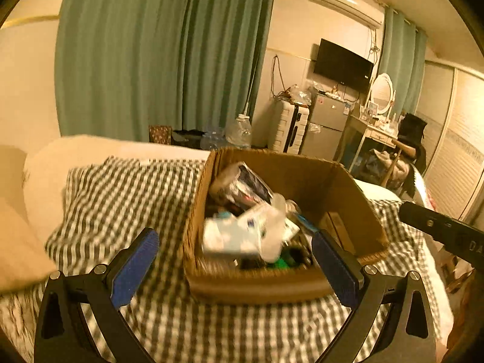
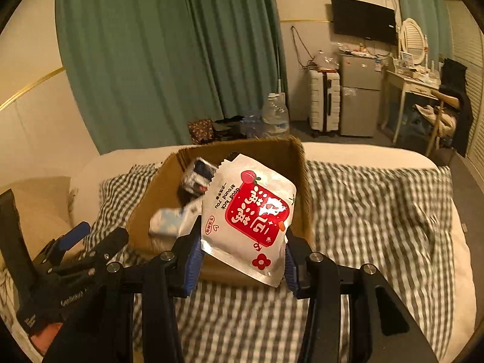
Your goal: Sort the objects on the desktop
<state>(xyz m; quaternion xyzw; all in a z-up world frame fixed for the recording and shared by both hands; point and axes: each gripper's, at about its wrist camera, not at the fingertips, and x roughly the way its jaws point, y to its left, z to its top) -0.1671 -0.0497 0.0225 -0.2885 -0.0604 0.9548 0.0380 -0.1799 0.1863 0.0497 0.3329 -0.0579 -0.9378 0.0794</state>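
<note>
Cardboard box (image 1: 317, 181) sat on checked blanket (image 1: 127, 199), packets (image 1: 233, 236) inside; curtain (image 1: 157, 51) behind, fridge (image 1: 326, 124) far right.

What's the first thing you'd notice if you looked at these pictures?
The shiny white and red snack packet jumps out first, pinched between the right gripper's blue pads, in front of the cardboard box. Next comes that box, crammed with small packets and sitting on the checked bedspread. The left gripper is open and empty in front of the box.
</note>
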